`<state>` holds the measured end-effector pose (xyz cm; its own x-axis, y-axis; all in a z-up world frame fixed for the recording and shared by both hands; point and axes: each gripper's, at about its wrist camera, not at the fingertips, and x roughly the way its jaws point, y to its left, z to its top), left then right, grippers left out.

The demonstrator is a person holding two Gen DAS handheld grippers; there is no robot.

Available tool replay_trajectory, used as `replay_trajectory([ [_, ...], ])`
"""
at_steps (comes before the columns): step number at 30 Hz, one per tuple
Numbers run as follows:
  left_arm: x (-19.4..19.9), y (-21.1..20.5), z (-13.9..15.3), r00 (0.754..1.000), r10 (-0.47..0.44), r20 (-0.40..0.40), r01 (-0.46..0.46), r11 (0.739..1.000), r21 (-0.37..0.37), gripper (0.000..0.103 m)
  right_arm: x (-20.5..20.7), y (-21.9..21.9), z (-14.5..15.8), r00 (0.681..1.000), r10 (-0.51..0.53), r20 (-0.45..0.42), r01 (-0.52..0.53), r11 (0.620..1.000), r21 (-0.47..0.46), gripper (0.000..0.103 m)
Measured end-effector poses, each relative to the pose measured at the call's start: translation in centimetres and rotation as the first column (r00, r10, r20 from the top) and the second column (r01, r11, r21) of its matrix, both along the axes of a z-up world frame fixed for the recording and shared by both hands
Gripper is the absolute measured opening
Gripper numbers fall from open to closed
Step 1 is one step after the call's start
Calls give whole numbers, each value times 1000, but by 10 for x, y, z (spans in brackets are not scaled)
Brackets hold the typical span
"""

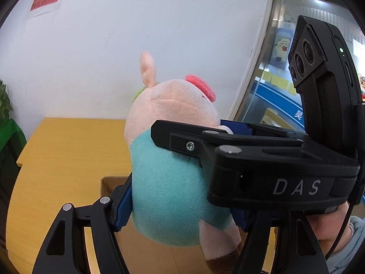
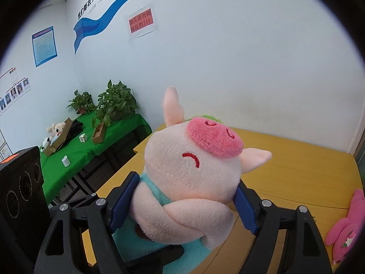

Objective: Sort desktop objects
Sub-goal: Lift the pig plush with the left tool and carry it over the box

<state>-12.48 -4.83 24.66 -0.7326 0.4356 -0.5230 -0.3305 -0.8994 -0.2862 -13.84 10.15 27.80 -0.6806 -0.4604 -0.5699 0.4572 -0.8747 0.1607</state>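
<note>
A plush pig [image 1: 173, 182] with a pink head, red snout and teal body hangs in the air over the yellow table [image 1: 63, 150]. My left gripper [image 1: 182, 214] is shut on its teal belly, blue pads [image 1: 123, 205] pressing into both sides. My right gripper [image 1: 189, 123] comes in from the right and clamps the pig just under the head. In the right wrist view the plush pig [image 2: 194, 171] faces up, and the right gripper [image 2: 184, 205] squeezes its chest and arms between blue pads [image 2: 245, 207]. A person's hand [image 1: 328, 223] holds the right gripper's handle.
A cardboard box [image 1: 107, 182] lies open on the table below the pig. A pink plush toy [image 2: 346, 228] lies at the yellow table's [image 2: 296, 159] right edge. To the left, a green-covered table [image 2: 75, 157] carries potted plants, boxes and small items. A white wall stands behind.
</note>
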Motion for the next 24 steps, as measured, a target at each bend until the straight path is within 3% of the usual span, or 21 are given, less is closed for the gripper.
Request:
replay_trajectory([
  [9, -64, -13, -79, 989, 27, 142, -21, 999, -45, 75, -66, -4, -83, 990, 7, 138, 1, 999, -54, 78],
  [15, -104, -24, -143, 961, 61, 271, -41, 996, -80, 75, -110, -17, -146, 970, 35, 239, -16, 996, -82, 78],
  [20, -126, -27, -197, 923, 99, 372, -46, 988, -149, 75, -136, -22, -208, 942, 59, 331, -27, 995, -101, 78],
  [24, -130, -23, -222, 910, 143, 388, -47, 968, -247, 74, -143, -22, -241, 928, 99, 359, -50, 988, -145, 78],
])
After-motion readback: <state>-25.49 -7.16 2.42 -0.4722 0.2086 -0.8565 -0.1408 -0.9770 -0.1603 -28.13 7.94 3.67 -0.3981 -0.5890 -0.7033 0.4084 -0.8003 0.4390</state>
